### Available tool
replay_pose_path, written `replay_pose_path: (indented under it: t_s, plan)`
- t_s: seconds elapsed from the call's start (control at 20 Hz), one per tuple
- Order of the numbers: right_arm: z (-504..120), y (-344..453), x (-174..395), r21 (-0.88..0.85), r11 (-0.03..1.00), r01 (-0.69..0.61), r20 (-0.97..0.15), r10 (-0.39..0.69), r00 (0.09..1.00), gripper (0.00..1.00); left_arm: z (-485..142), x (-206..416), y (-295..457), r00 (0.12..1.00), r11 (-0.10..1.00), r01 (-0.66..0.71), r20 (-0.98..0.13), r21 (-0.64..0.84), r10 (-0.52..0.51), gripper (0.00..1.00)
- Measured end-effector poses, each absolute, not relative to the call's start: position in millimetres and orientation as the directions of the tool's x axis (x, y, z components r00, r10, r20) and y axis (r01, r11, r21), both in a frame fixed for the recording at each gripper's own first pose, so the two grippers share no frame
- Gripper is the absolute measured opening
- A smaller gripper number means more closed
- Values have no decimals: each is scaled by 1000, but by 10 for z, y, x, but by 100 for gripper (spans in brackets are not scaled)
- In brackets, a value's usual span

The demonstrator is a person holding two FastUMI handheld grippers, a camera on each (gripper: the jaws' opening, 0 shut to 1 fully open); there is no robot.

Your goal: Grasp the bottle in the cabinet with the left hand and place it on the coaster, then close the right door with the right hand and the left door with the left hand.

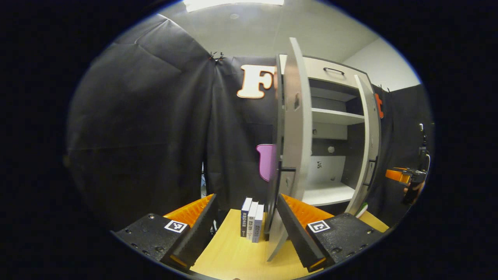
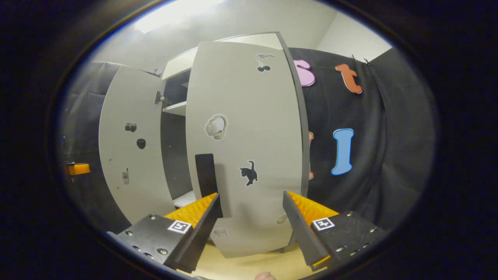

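Books [image 1: 251,219]: three, upright in a row on the counter [image 1: 233,252], just beside the foot of the left door, between the fingers of the left tongs as seen in the left gripper view.
Left door [image 1: 296,128]: open, seen nearly edge-on in the left gripper view, lower corner dropping between the fingers close to the right-hand one; dark handle bar jutting from its edge; standing between the left tongs and the cabinet interior.
Cabinet [image 1: 330,116]: pale, upright at the back of the counter; shelves bare in the part visible; drawer with dark handle at the top.
Right door [image 2: 245,155]: partly swung, broad face turned to the right tongs in the right gripper view; stickers on it, a black cat among them; dark handle near its left edge.
Left tongs [image 1: 246,217]: wide apart, gripping nothing; low over the counter in front of the left door's edge.
Right tongs [image 2: 252,212]: wide apart, gripping nothing; right up against the right door's face, contact not clear; also at the far right of the left gripper view, held by a hand.
Bottle: possibly the small green-tipped object [image 1: 362,210] low by the foot of the right door; too little of it visible to be sure.
Coaster: cannot tell.
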State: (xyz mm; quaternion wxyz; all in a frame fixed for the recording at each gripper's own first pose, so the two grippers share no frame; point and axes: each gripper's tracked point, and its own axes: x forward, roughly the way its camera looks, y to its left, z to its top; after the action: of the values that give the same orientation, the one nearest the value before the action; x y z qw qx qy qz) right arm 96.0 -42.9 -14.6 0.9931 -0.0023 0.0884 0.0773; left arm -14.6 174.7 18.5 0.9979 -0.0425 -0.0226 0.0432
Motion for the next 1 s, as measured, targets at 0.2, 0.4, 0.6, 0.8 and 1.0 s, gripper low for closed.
replay_pose_path:
  t_s: [0.2,0.4,0.6,0.8,1.0]
  plan:
    - [-108,-463,918,9,991,-133,-167,133,977,93,166,-14,2066,991,990,-130,28,-61,132,96]
    - [32,-552,847,18,996,-84,-142,86,986,93,142,217,2137,993,992,-112,21,-56,113,93]
    - [121,-562,790,19,997,-77,-133,79,988,97,67,451,1990,998,997,-64,4,-53,64,97]
    - [77,-562,768,-2,998,-56,-159,55,986,97,74,692,1712,1000,996,5,-10,-88,-6,97]
    - [88,-442,572,4,999,-48,-160,48,986,98,52,697,1649,1000,996,-8,-22,-86,6,93]
